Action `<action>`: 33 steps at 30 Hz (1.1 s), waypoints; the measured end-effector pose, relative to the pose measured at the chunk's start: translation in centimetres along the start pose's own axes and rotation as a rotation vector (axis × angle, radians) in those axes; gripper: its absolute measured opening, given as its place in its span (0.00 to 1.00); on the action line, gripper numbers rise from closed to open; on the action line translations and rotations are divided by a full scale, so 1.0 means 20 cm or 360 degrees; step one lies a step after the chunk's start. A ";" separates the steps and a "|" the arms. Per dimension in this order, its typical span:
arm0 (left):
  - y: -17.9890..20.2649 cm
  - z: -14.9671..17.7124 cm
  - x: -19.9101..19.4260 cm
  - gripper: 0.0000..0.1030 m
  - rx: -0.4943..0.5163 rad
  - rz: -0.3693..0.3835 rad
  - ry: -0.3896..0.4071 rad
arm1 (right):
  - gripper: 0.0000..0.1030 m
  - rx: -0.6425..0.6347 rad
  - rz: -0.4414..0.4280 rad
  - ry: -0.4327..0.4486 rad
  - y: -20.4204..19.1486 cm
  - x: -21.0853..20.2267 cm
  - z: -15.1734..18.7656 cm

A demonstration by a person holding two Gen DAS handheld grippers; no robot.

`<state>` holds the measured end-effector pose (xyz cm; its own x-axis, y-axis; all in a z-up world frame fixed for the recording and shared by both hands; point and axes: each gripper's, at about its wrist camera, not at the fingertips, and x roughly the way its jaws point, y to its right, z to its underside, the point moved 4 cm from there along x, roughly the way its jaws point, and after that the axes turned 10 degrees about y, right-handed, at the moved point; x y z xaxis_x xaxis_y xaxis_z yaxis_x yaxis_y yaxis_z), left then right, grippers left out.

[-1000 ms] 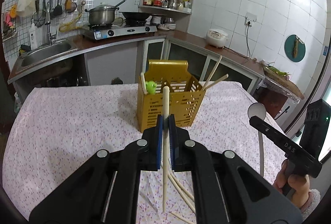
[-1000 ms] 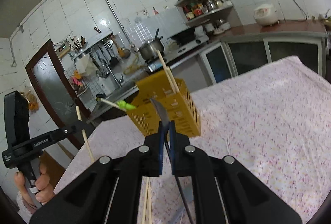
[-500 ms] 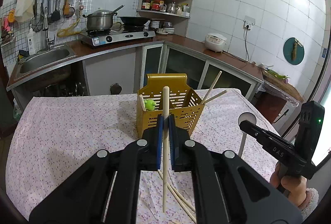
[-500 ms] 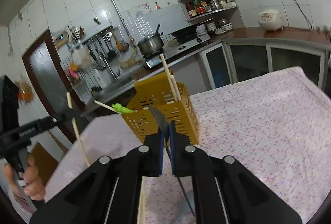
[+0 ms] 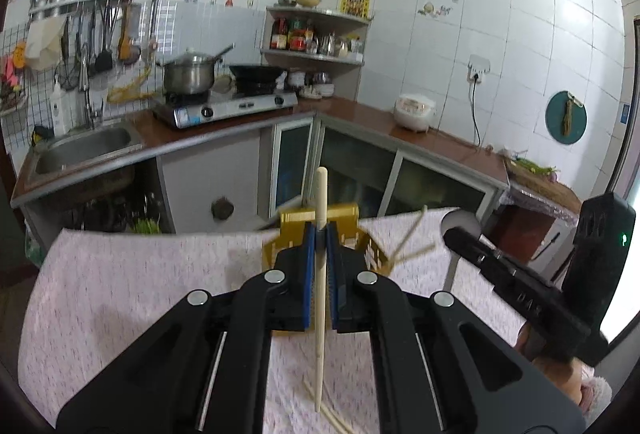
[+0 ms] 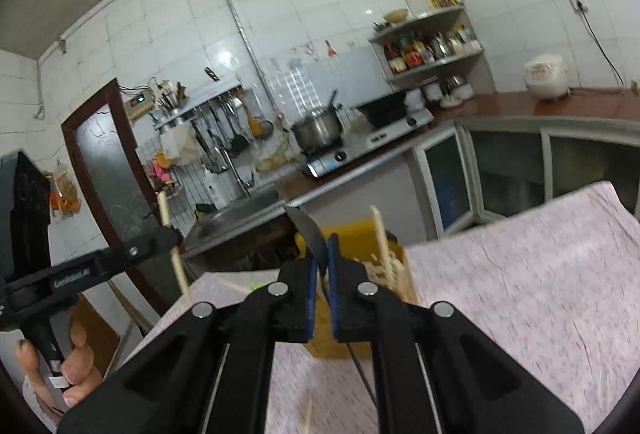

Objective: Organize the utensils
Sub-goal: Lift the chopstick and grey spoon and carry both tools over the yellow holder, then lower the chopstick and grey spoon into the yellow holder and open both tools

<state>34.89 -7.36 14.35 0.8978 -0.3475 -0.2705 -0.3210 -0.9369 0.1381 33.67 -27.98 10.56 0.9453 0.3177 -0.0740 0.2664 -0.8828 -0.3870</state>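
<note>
My left gripper (image 5: pixel 320 254) clenched on a chopstick (image 5: pixel 320 274), held upright, yellow holder (image 5: pixel 340 213) just beyond on the bench (image 5: pixel 120 274). My right gripper (image 6: pixel 322 266) clamps a spoon (image 6: pixel 308 230) by its handle, bowl up, holder (image 6: pixel 360 234) right behind.

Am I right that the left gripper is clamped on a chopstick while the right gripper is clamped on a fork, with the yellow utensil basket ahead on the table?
Not quite: the right gripper holds a metal spoon, as the left wrist view shows. The left gripper does clamp a chopstick, and the yellow utensil basket stands ahead.
</note>
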 end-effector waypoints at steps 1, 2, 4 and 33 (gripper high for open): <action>0.01 -0.04 0.02 0.04 0.0002 0.0006 0.0023 | 0.05 -0.0014 -0.0008 0.0016 -0.02 0.02 -0.02; 0.02 -0.08 0.03 0.04 0.0005 0.0011 0.0045 | 0.05 -0.0030 -0.0017 0.0041 -0.04 0.04 -0.05; 0.04 -0.14 0.06 0.04 0.0021 0.0016 0.0085 | 0.05 -0.0036 -0.0025 0.0098 -0.07 0.07 -0.11; -0.05 -0.12 0.57 0.04 0.0089 -0.0096 0.0215 | 0.05 -0.0160 0.0135 0.0272 0.06 0.44 -0.04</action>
<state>46.12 -10.25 13.42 0.9472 -0.2857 -0.1454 -0.2781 -0.9579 0.0709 42.50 -26.46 10.23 0.9810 0.1853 0.0578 0.1941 -0.9366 -0.2918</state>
